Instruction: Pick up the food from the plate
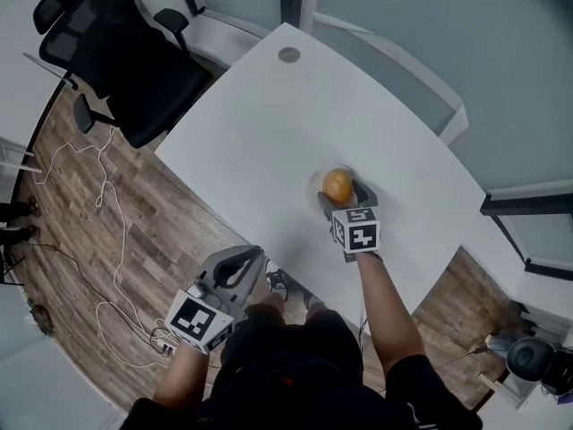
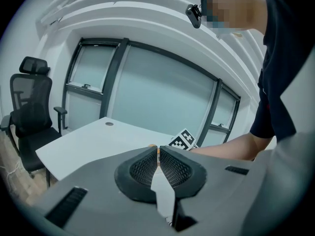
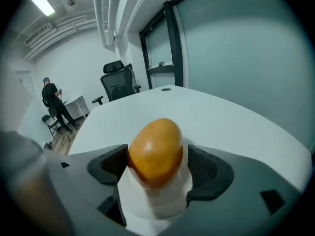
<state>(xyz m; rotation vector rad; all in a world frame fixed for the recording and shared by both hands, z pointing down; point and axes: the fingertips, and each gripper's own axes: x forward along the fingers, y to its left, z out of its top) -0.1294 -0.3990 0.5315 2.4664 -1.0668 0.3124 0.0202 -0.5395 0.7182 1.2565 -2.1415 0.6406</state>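
A: Since the right gripper point(image 1: 345, 199) is the one out over the surface point(image 1: 269, 124), where does the food point(image 3: 155, 151) lie from its jaws?

B: Right between them. The jaws stand wide apart, one on each side. The food is close against the left pad, with a clear gap at the right pad, so I'd say nothing is gripped yet.

A: And its long axis?

B: It's egg-shaped, with the narrower end pointing up and away from the camera. The jaws seem to span its short width, so closing straight in should do.

A: Where is it resting?

B: On the pale plate point(image 3: 165, 203), near the surface's right side.

A: How does it look?

B: Smooth, glossy orange-yellow, a little darker underneath. It probably rolls or slips easily.

A: The left gripper point(image 2: 158, 154)?

B: Well back by the person's body, off the surface's near edge. Its jaws are closed together on nothing, so the right is far nearer.
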